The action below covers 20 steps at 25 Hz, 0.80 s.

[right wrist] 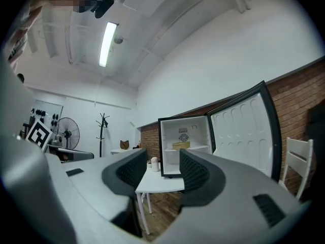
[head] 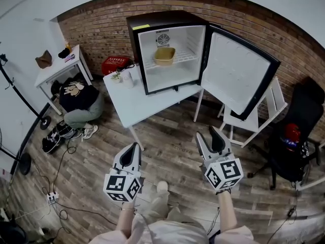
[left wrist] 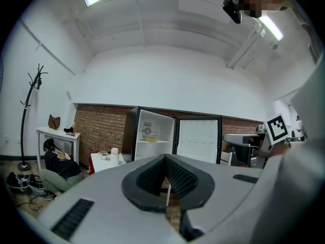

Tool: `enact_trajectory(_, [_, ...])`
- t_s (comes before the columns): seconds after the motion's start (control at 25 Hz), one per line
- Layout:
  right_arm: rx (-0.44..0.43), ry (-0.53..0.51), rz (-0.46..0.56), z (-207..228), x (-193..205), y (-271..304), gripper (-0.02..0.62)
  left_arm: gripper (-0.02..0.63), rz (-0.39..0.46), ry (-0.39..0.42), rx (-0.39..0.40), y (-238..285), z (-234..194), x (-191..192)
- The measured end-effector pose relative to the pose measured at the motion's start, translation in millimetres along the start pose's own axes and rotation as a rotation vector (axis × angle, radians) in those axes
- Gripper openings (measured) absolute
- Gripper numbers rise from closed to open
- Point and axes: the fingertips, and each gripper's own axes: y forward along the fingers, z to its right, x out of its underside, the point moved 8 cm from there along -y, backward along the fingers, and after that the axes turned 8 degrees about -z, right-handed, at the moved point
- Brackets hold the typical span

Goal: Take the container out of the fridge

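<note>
Approach stage: fridge open, container inside. right gripper spread and empty, left gripper clenched on nothing. Both are well back, gotta step closer.

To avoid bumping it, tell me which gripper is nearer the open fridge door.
Right. The right gripper sits short of the fridge door, just left of it in the head view; the left gripper is much farther left, in front of the white table.

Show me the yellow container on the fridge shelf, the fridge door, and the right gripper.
yellow container [head: 164, 56], head view, on its front wall.
fridge door [head: 233, 72], head view, on its white inner panel.
right gripper [head: 206, 132], head view, midway between its open fingertips.
</note>
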Motion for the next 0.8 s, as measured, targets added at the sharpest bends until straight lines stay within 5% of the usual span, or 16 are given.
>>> enact_trajectory(0.24, [0.004, 0.004, 0.004, 6.5, 5.0, 13.9, 0.224, -0.008, -0.012, -0.004, 0.009, 14.7, -5.0, 2.6])
enact_trajectory(0.8, [0.007, 0.041, -0.067, 41.9, 19.0, 112.2, 0.224, -0.008, -0.043, -0.028, 0.020, 105.7, -57.7, -9.7])
